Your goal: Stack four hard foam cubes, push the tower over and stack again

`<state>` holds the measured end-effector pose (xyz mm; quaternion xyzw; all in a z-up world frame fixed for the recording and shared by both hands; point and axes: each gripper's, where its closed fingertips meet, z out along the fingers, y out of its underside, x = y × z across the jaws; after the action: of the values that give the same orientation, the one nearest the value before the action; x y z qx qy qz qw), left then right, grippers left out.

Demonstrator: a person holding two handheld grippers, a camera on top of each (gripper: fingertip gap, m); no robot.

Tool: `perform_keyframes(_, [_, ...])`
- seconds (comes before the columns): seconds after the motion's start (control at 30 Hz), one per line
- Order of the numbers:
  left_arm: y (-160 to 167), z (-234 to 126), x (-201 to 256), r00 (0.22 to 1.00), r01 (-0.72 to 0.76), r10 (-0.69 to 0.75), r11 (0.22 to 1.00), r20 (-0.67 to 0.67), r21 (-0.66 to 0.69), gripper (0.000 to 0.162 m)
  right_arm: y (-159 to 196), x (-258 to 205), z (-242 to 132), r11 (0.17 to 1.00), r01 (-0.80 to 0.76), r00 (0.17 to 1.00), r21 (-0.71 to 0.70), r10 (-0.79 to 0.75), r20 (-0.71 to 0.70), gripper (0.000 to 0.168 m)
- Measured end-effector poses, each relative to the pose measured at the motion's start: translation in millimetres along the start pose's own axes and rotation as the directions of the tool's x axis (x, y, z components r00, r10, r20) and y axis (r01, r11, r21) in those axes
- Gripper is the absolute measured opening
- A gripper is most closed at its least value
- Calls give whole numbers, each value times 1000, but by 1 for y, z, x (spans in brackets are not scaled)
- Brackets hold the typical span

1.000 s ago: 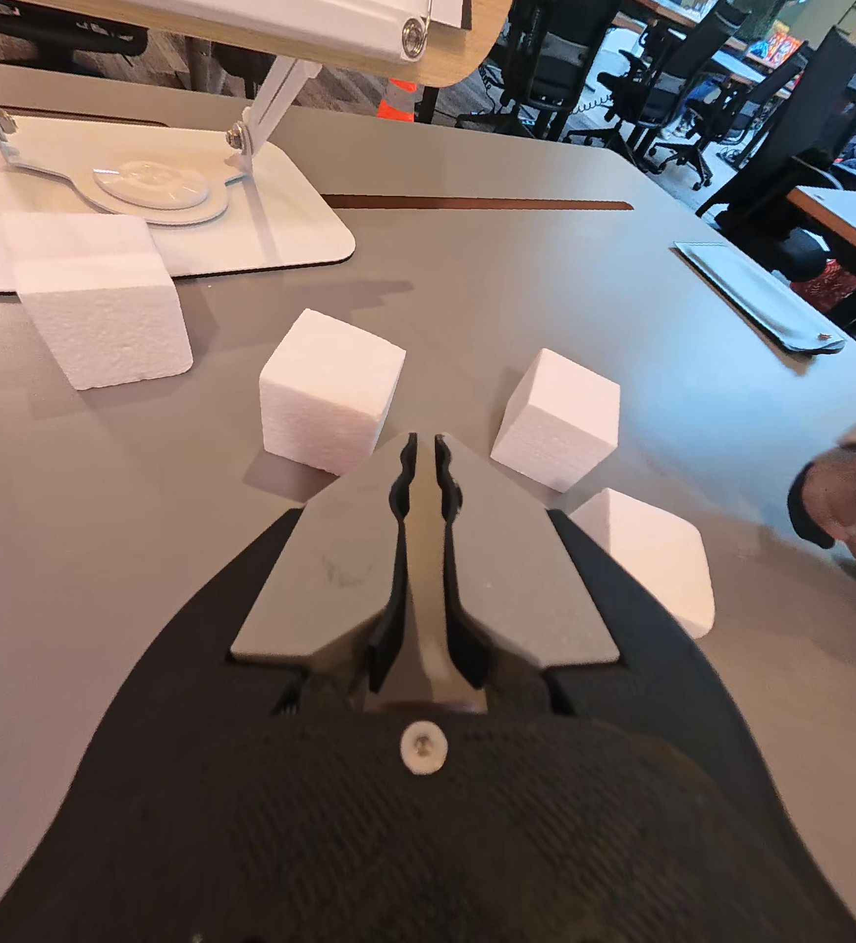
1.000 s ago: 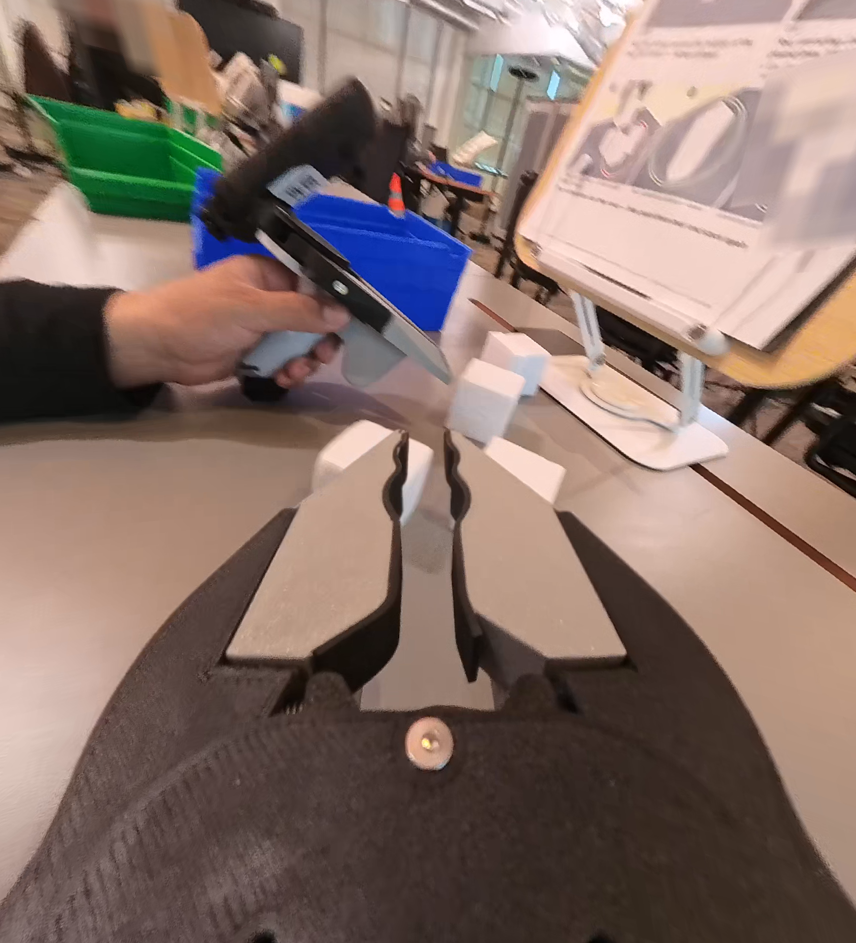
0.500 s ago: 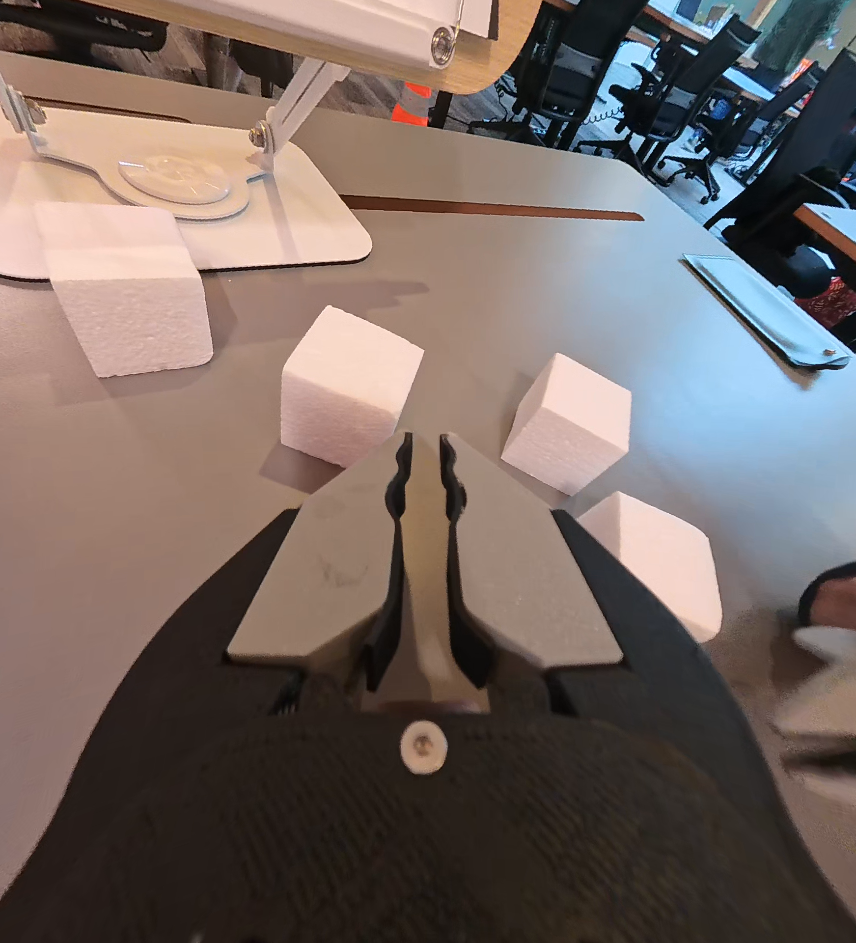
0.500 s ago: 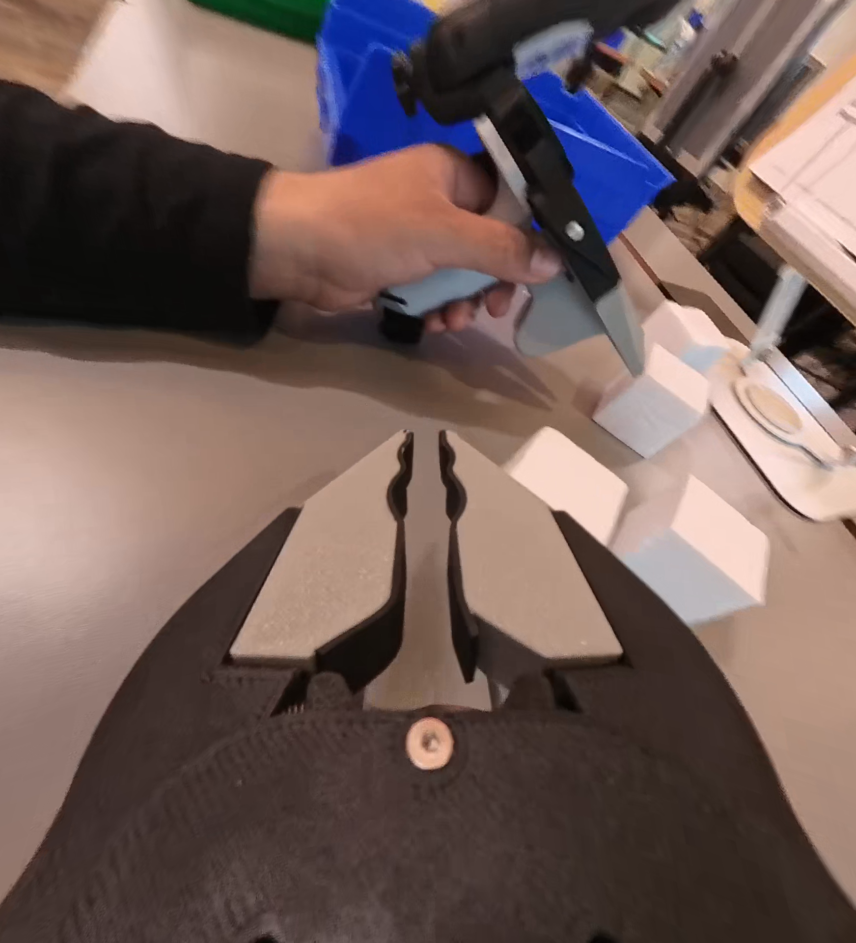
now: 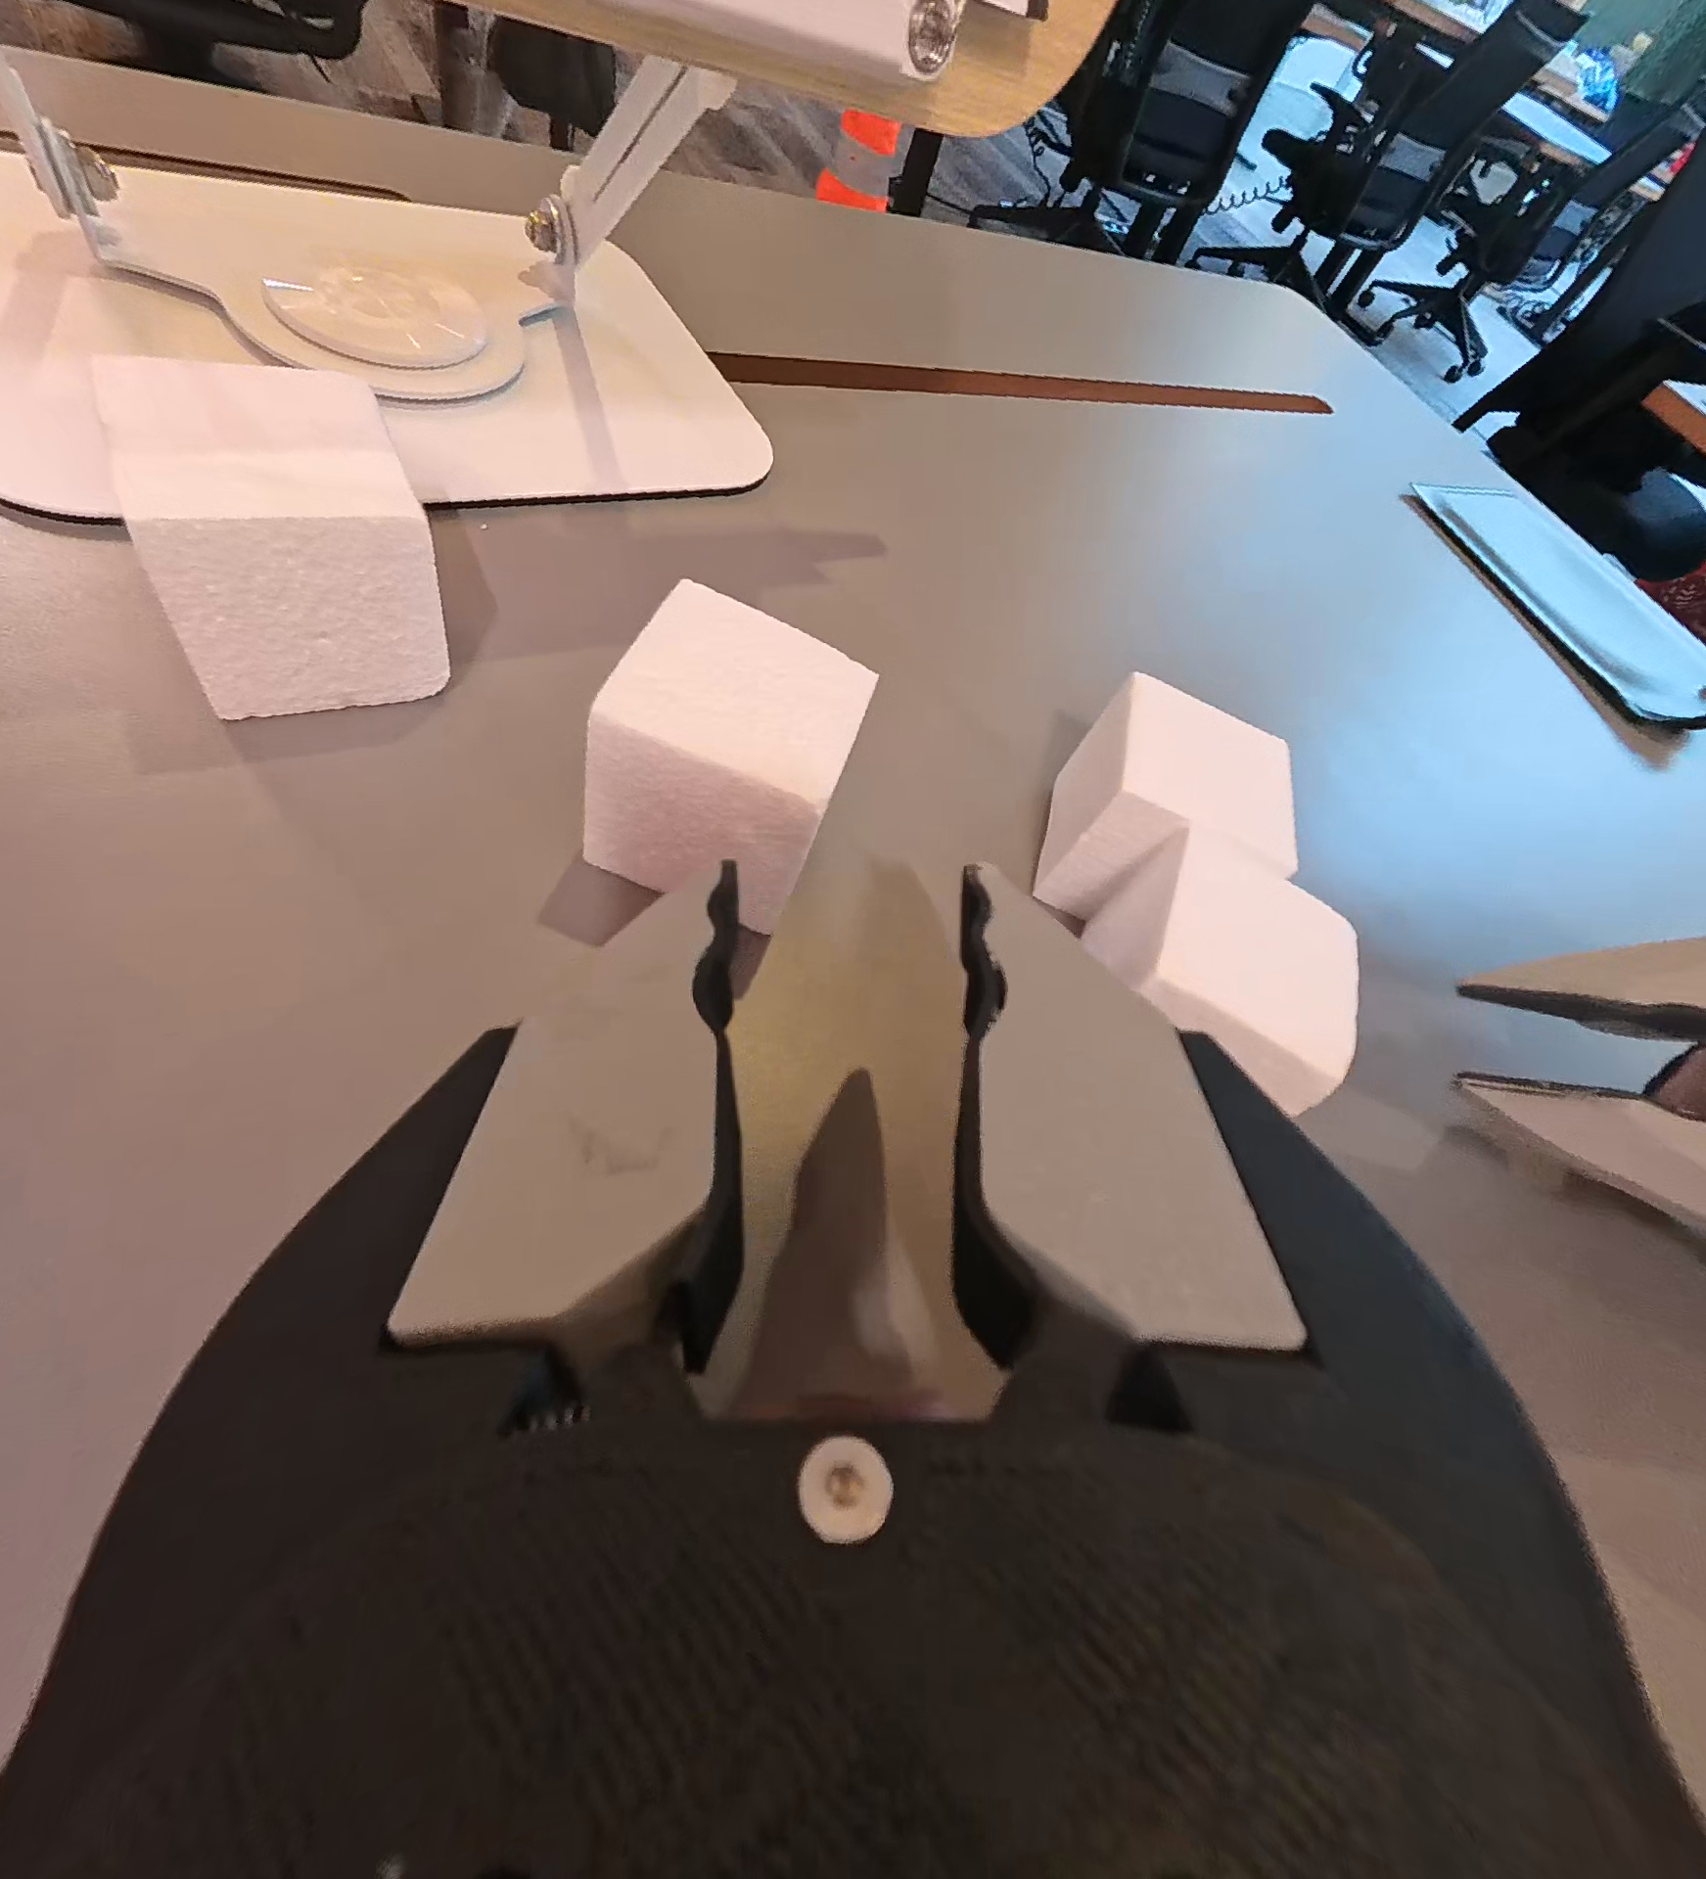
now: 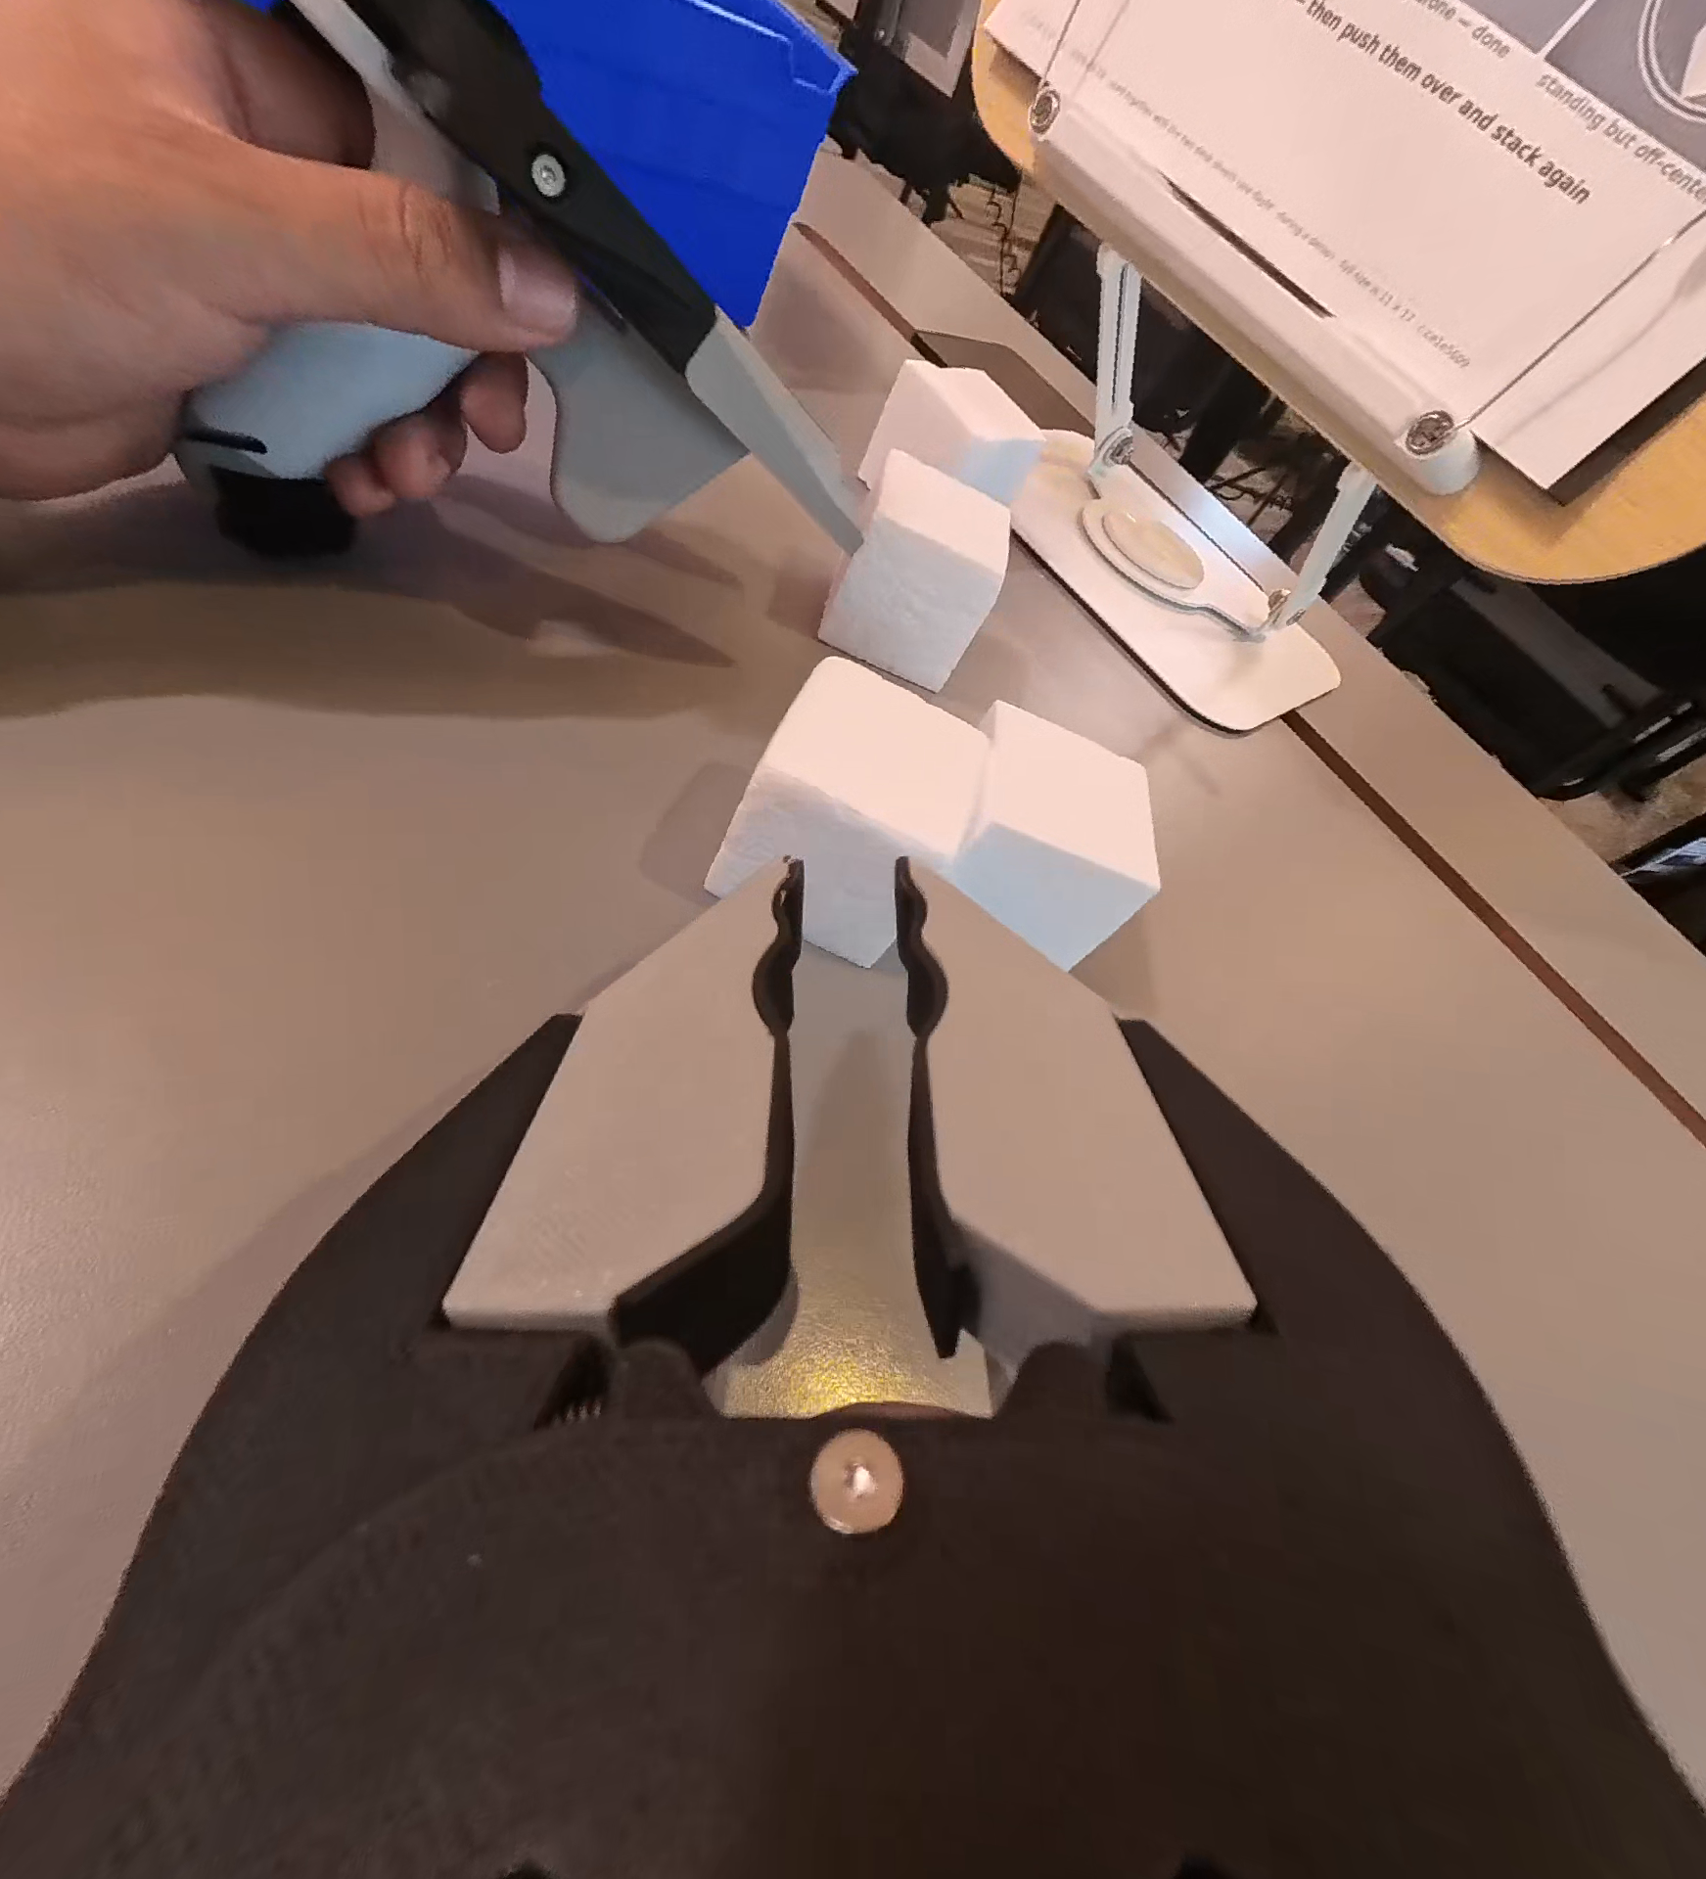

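Four white hard foam cubes lie unstacked on a grey table [image 5: 1133, 529], all resting on its surface. In the left wrist view, the left gripper [image 5: 843, 885] has its jaws parted to a moderate gap and holds nothing; its left fingertip overlaps the near lower corner of the middle cube [image 5: 726, 752], though whether it touches cannot be told. To the right of that gripper, two cubes sit close together: the near right cube [image 5: 1235, 976] partly covers the far right cube [image 5: 1184, 773]. The fourth cube [image 5: 269, 549] sits well apart at far left, its back overlapping the white base plate of a document stand [image 5: 625, 407]. At the right edge of this view the grey fingers of the right gripper [image 5: 1621, 1057] enter, blurred. In the right wrist view, the right gripper [image 6: 848, 874] is open by a narrow gap and empty, its tips just in front of the near right cube [image 6: 848, 783], which stands beside the far right cube [image 6: 1062, 844]. Farther off, the left gripper [image 6: 838, 508], held by a person's hand [image 6: 167, 234], reaches the middle cube [image 6: 930, 569], with the fourth cube [image 6: 950, 417] behind it. A blue bin [image 6: 686, 132] stands at the far left, and a sheet of paper [image 6: 1387, 153] rests on the stand at far right.
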<state>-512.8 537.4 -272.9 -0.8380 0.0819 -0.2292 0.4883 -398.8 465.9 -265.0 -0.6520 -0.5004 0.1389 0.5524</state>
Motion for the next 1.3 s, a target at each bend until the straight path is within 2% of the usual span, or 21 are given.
perform_keyframes(0.13, [0, 0, -4, 1000, -1, 1, 1000, 22, -3, 53, -2, 2, -2, 1000, -18, 1000, 18, 18, 3, 15])
perform_keyframes(0.63, [6, 8, -9, 998, -29, 31, 998, 46, -60, 58, -5, 2, -4, 998, -39, 999, 39, 38, 9, 18])
perform_keyframes(0.8, [3, 13, -23, 987, -95, 104, 992, 119, -80, 58, -4, 5, -4, 998, -47, 999, 36, 47, -9, 28])
perform_keyframes(1.03, [4, 15, -22, 966, -181, 197, 978, 167, -105, 59, -4, 5, -4, 998, -50, 999, 32, 50, -4, 30])
perform_keyframes(1.3, [6, 19, -24, 964, -199, 218, 971, 155, -131, 62, -4, 4, -4, 998, -48, 999, 34, 48, -3, 30])
